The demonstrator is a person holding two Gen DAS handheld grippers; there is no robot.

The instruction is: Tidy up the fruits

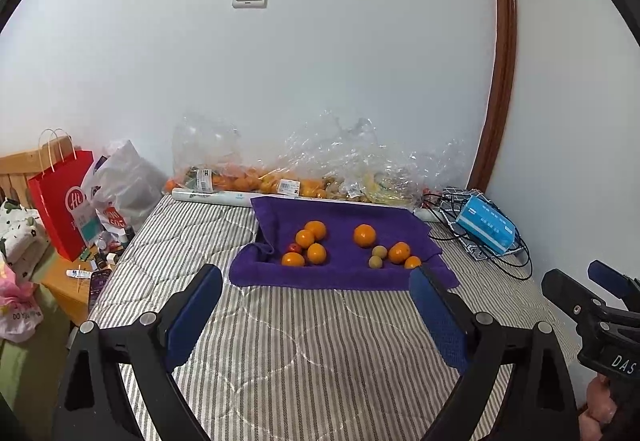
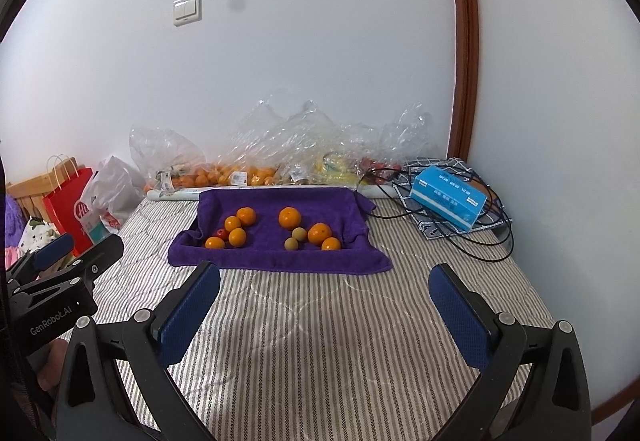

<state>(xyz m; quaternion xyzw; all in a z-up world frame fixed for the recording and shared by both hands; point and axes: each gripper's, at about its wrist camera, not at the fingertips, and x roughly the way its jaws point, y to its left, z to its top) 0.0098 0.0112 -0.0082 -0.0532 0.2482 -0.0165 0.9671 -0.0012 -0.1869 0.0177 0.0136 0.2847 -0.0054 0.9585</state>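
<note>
- Left wrist view: the left gripper hangs above the striped bed, its blue-padded fingers spread wide apart with nothing between them.
- Ahead of that gripper, beyond the fingertips, lies a purple towel with raised edges, spread on the bed near the wall.
- On the towel's left part sits a cluster of four oranges with a small red fruit among them, touching or just beside one another.
- On the right part lie a single orange, two small greenish fruits and two more oranges near the towel's right edge.
- All the fruit is well apart from both grippers; neither touches the towel.
- Right wrist view: the right gripper is likewise held over the bed with its fingers wide apart and empty, the towel straight ahead of it.
- The two grippers are side by side; each shows at the edge of the other's view, held by a hand.
- Behind the towel, against the wall, are clear plastic bags of more fruit.
- A blue tissue box rests on a patterned cloth with black cables at the bed's far right corner.
- A red paper bag stands left of the bed.
</note>
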